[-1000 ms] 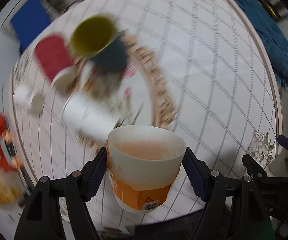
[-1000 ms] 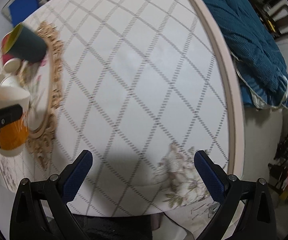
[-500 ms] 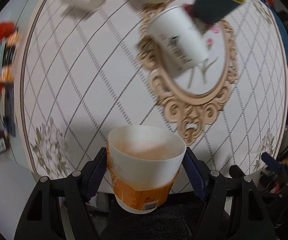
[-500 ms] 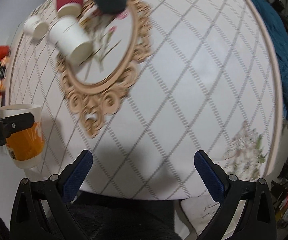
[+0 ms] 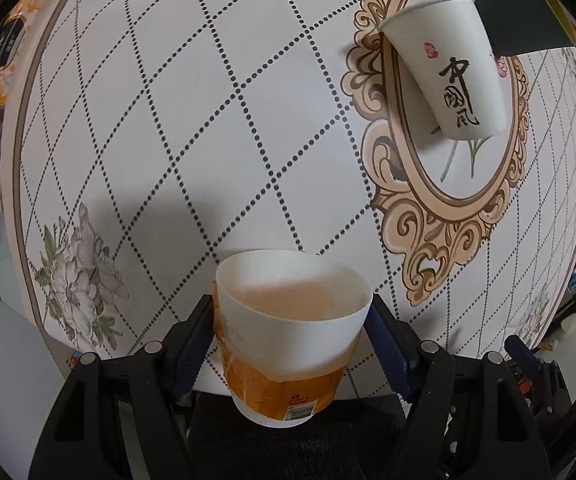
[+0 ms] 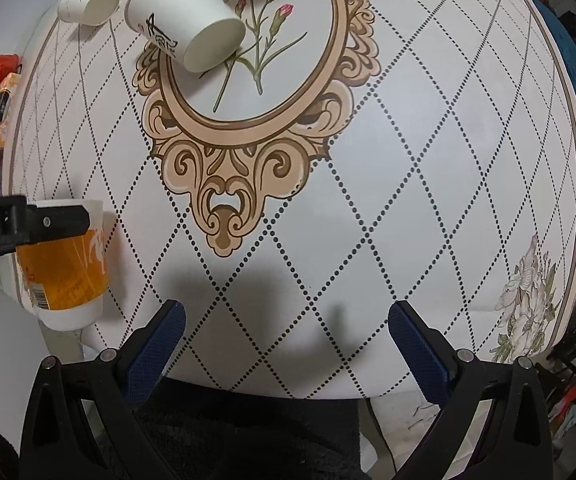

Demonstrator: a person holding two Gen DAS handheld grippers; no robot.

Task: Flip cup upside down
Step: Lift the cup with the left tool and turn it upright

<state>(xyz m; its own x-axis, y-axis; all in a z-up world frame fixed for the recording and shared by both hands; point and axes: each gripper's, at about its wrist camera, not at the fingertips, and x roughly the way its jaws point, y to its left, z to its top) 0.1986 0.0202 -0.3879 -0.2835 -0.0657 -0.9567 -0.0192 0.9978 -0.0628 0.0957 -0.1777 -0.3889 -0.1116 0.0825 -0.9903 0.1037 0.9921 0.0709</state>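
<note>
I have the cup (image 5: 288, 332) pinched mouth-up between the pads of my left gripper (image 5: 290, 344), low centre of the left view; the right view shows it at the left edge, off the table (image 6: 408, 160) rim and in the air. My right gripper (image 6: 285, 344) is spread wide with nothing in it, low over the near table edge.

The wall looks thin and the pads sit near the rim, so I judge the turn-over could squash the cup or let it slide out. Setting it down this close to the edge risks it tipping off.

The white cup (image 5: 448, 68) lies on its side, upper right. A dark cup (image 5: 524, 20) is cut off by the frame, and so is the cup above it. Part of the held cup's label is behind the finger in the right view.
</note>
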